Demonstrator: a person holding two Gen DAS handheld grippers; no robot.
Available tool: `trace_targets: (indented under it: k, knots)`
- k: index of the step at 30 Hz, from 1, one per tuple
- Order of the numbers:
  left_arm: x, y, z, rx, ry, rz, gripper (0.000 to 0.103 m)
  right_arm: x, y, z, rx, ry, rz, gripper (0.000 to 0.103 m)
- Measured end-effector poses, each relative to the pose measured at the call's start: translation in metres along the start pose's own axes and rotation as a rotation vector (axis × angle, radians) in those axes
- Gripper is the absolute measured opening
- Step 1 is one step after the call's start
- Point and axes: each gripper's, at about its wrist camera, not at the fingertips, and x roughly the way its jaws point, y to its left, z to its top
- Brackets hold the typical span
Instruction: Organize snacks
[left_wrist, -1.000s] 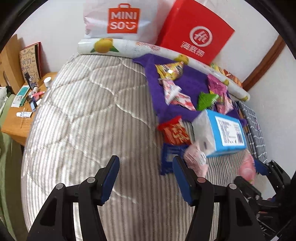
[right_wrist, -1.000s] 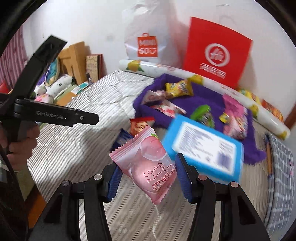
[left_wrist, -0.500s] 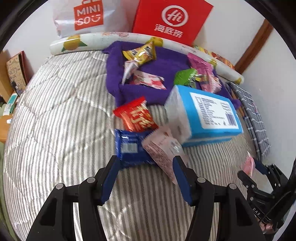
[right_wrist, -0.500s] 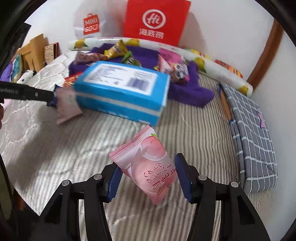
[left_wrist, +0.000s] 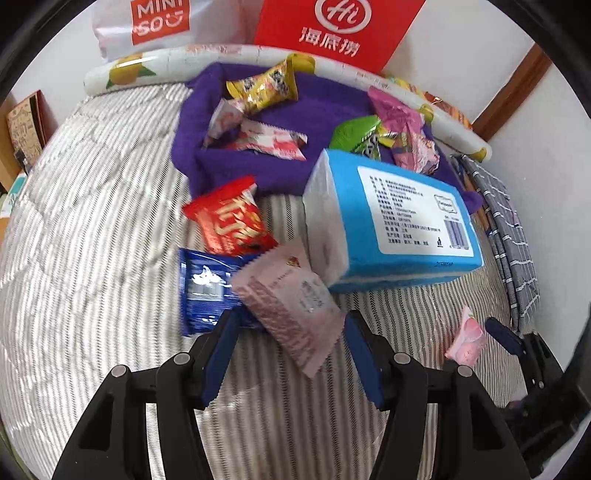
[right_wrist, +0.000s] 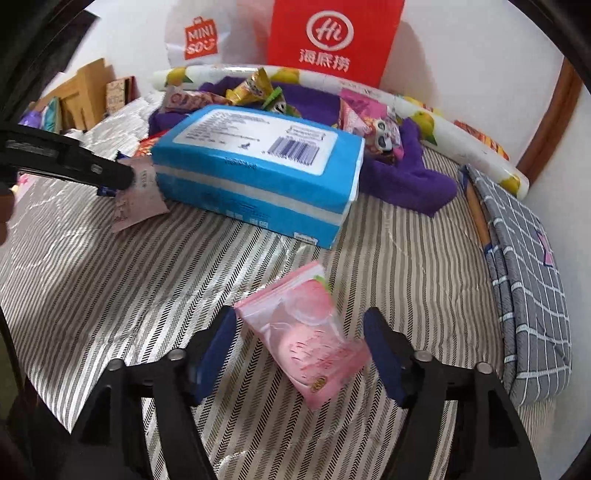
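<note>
As the right gripper lets its blue fingers spread wider, the pink peach snack packet sits between them with clear daylight on both sides, so neither pad is pressing it. The packet looks to be lying on the striped bedcover, though I cannot tell for sure that it has settled flat.

Over on the other side, the left gripper has its fingers spread and unmoving, poised over a pale pink foil packet whose lower corner pokes into the gap; the pads are not touching it. That pale packet overlaps a blue packet, and just beyond that lies a red packet with gold lettering.

Right beside this little pile sits a big blue tissue pack, label up. Behind it, a purple cloth carries the rest of the haul: a yellow snack, a red-and-white wrapper, a green packet and a pink one. Along the back runs a rolled lemon-print mat, and against the wall stand a white Miniso bag and a red paper bag. A folded grey checked cloth lies at the bed's right edge.
</note>
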Motion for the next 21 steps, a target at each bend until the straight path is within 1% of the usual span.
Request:
trace_targets:
  k: [1, 2, 4, 7, 8, 12, 13, 14, 15, 17, 21]
  knots:
    - [0.002, -0.002, 0.0, -0.006, -0.002, 0.017, 0.059, -0.002, -0.002, -0.001, 0.004, -0.006, 0.012, 0.079]
    - [0.003, -0.004, 0.001, -0.009, -0.006, 0.029, 0.062, -0.005, -0.006, -0.003, 0.016, -0.015, 0.029, 0.08]
    - [0.005, -0.01, 0.002, -0.007, -0.026, 0.068, 0.064, -0.009, -0.013, -0.005, 0.038, -0.031, 0.044, 0.08]
    - [0.011, -0.02, 0.003, 0.003, -0.034, 0.124, 0.069, -0.011, -0.02, -0.008, 0.066, -0.039, 0.054, 0.08]
    - [0.013, -0.024, 0.003, 0.012, -0.037, 0.155, 0.069, -0.011, -0.021, -0.01, 0.074, -0.04, 0.055, 0.08]
    - [0.018, -0.034, 0.003, 0.04, -0.056, 0.234, 0.069, -0.01, -0.028, -0.012, 0.1, -0.043, 0.057, 0.08]
    - [0.018, -0.035, 0.002, 0.045, -0.058, 0.242, 0.066, -0.01, -0.03, -0.013, 0.108, -0.044, 0.058, 0.08]
    - [0.017, -0.035, 0.002, 0.053, -0.057, 0.253, 0.06, -0.01, -0.033, -0.014, 0.12, -0.047, 0.061, 0.08]
    - [0.016, -0.034, 0.001, 0.062, -0.058, 0.265, 0.06, -0.011, -0.035, -0.015, 0.126, -0.05, 0.064, 0.08]
    - [0.012, -0.029, -0.002, 0.065, -0.049, 0.254, 0.059, -0.012, -0.039, -0.016, 0.14, -0.053, 0.064, 0.08]
    - [0.0, -0.016, -0.012, 0.065, -0.031, 0.208, 0.057, -0.015, -0.042, -0.019, 0.149, -0.064, 0.067, 0.08]
